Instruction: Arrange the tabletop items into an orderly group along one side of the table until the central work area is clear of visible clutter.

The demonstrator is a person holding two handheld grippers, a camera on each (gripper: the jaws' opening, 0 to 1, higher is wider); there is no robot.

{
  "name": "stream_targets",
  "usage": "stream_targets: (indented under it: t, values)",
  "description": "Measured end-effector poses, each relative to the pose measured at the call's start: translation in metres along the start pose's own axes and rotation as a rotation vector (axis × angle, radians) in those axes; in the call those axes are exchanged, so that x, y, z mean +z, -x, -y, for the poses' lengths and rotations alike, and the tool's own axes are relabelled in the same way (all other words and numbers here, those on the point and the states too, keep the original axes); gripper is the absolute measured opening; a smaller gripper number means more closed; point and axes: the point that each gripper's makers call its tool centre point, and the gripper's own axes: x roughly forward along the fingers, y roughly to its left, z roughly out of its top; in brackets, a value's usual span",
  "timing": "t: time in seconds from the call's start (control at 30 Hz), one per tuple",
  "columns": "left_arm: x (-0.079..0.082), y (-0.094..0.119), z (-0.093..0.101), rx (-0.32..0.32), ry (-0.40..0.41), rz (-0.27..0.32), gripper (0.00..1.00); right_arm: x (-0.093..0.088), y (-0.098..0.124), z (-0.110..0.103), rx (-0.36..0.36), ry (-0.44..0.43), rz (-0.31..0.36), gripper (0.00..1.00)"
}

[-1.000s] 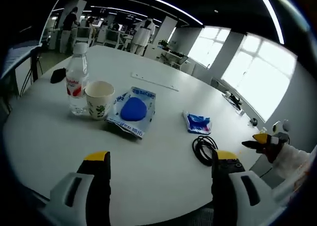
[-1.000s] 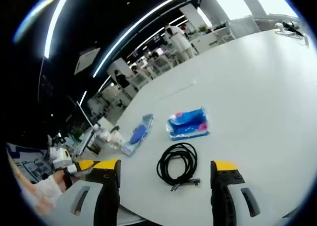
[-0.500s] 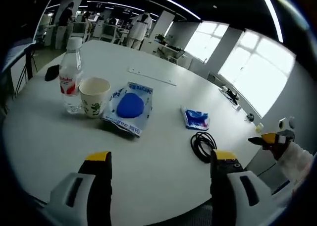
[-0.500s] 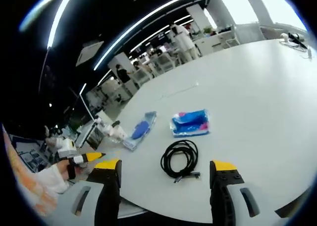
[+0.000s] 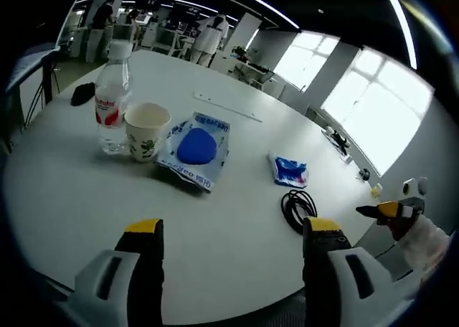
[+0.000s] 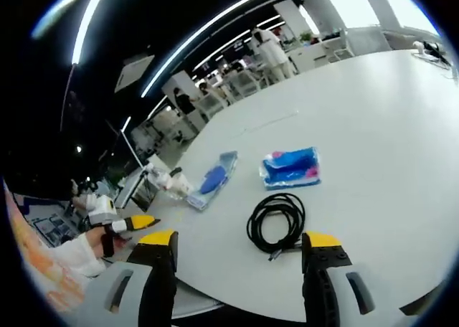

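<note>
Fingers of both my grippers, left [image 5: 228,234] and right [image 6: 239,247], spread wide, empty, above the bench [image 5: 86,198]; cable [image 6: 276,223] lies ahead.

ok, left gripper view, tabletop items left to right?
black object → water bottle → paper cup → packet with the blue piece → small blue packet → coiled black cable

Coiled black cable [image 6: 277,222] beside blue packet [image 6: 290,168]
</note>
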Motion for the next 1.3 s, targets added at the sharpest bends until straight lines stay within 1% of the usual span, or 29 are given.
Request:
stream_targets:
  t: [0.13, 0.3, 0.37, 0.43, 0.47, 0.57, 0.63, 0.73, 0.8, 0.87, 0.93, 1.03, 1.07, 1.1, 1.13, 1.17, 1.2, 1.3]
  values:
    - [0.001, 0.001, -0.002, -0.002, 0.014, 0.004, 0.80, 0.002, -0.005, -0.006, 0.011, 0.009, -0.015, 0.70]
    - [0.004, 0.005, -0.007, -0.008, 0.004, 0.005, 0.80, 0.001, -0.016, -0.017, 0.027, 0.002, -0.016, 0.70]
    - [0.004, 0.007, -0.012, 0.002, -0.012, -0.005, 0.81, -0.002, -0.020, -0.023, 0.023, 0.013, -0.023, 0.69]
    - [0.001, 0.011, -0.019, 0.030, -0.061, -0.031, 0.81, -0.003, -0.022, -0.029, 0.020, 0.018, -0.018, 0.69]
    - [0.000, 0.012, -0.019, 0.019, -0.081, -0.041, 0.81, -0.004, -0.023, -0.033, 0.016, 0.012, -0.010, 0.69]
    - [0.000, 0.017, -0.020, -0.011, -0.066, -0.056, 0.79, -0.006, -0.022, -0.042, 0.004, -0.004, 0.012, 0.69]
    - [0.001, 0.016, -0.023, -0.022, -0.076, -0.051, 0.79, -0.008, -0.024, -0.045, 0.004, -0.007, 0.021, 0.68]
    - [-0.002, 0.012, -0.027, -0.017, -0.079, -0.077, 0.77, -0.010, -0.024, -0.045, 0.008, -0.003, 0.006, 0.67]
    - [0.004, 0.013, -0.026, 0.002, -0.039, -0.043, 0.76, -0.010, -0.026, -0.042, 0.010, 0.007, -0.023, 0.67]
    - [0.009, 0.012, -0.020, -0.009, 0.003, -0.011, 0.76, -0.005, -0.029, -0.038, 0.013, 0.028, -0.033, 0.68]
    - [0.006, 0.008, -0.016, -0.020, -0.007, -0.017, 0.77, 0.003, -0.033, -0.033, 0.014, 0.036, -0.032, 0.67]
    - [0.000, 0.003, -0.017, -0.004, -0.025, -0.059, 0.74, 0.015, -0.037, -0.035, 0.032, 0.049, -0.015, 0.67]
    - [0.003, 0.000, -0.018, -0.001, -0.011, -0.048, 0.73, 0.017, -0.038, -0.035, 0.038, 0.057, -0.014, 0.67]
    - [0.005, -0.002, -0.018, 0.001, 0.016, -0.039, 0.72, 0.018, -0.040, -0.035, 0.041, 0.061, -0.023, 0.67]
    - [0.007, -0.005, -0.019, 0.009, 0.070, -0.029, 0.71, 0.019, -0.042, -0.033, 0.041, 0.064, -0.032, 0.66]
    - [0.008, -0.008, -0.020, 0.015, 0.098, -0.029, 0.70, 0.019, -0.043, -0.031, 0.039, 0.067, -0.039, 0.66]
    - [0.009, -0.014, -0.024, 0.026, 0.134, -0.026, 0.69, 0.021, -0.044, -0.031, 0.040, 0.073, -0.039, 0.66]
    - [0.011, -0.030, -0.032, 0.059, 0.203, -0.026, 0.68, 0.025, -0.045, -0.029, 0.048, 0.065, -0.023, 0.65]
